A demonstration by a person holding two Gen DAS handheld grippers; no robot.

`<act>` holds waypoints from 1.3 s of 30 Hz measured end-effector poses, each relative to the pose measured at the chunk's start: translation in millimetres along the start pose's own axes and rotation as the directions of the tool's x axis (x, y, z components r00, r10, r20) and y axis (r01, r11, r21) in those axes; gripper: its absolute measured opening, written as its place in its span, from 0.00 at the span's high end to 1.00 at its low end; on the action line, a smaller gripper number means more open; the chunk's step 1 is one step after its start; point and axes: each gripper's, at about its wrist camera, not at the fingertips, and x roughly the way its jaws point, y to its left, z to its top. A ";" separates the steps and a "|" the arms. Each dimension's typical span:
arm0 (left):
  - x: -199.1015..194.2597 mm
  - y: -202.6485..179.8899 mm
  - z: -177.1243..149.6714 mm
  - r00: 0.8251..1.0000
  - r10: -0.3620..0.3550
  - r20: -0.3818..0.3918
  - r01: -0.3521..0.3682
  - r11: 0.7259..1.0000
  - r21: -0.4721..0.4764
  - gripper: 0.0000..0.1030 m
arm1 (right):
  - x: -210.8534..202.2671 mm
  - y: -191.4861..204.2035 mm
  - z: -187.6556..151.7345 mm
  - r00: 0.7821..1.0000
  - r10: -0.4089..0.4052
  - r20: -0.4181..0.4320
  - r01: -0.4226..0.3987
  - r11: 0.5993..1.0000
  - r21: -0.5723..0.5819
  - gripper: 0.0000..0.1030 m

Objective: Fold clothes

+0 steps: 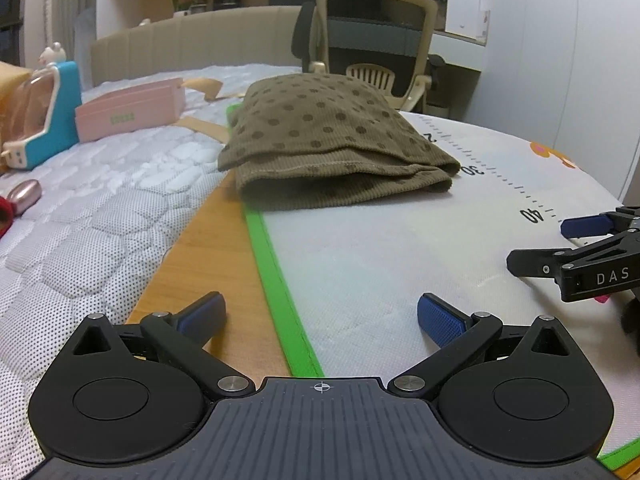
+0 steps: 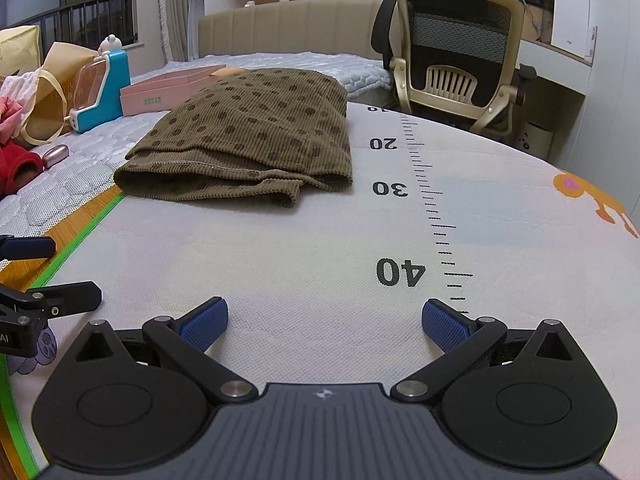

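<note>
A folded brown polka-dot garment is laid on a white mat, well ahead of the left gripper and right gripper, whose fingers are spread apart, empty.

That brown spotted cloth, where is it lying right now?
The folded brown polka-dot garment lies on the white mat ahead of both open grippers, left of the printed ruler, near the pink box.
</note>
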 end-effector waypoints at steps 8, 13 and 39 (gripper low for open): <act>-0.3 -0.6 0.2 1.000 -0.001 0.001 0.001 1.000 -0.001 0.00 | -0.2 -0.6 0.1 1.000 0.001 0.000 -0.001 1.000 0.000 0.00; -0.7 0.0 0.2 1.000 -0.001 0.001 0.001 1.000 -0.001 0.00 | 0.0 -0.3 0.2 1.000 0.001 0.000 -0.001 1.000 0.000 0.00; -0.6 -1.5 0.2 1.000 0.013 -0.008 -0.013 1.000 0.006 0.00 | -0.5 -0.4 0.2 1.000 0.000 0.000 0.000 1.000 0.000 0.00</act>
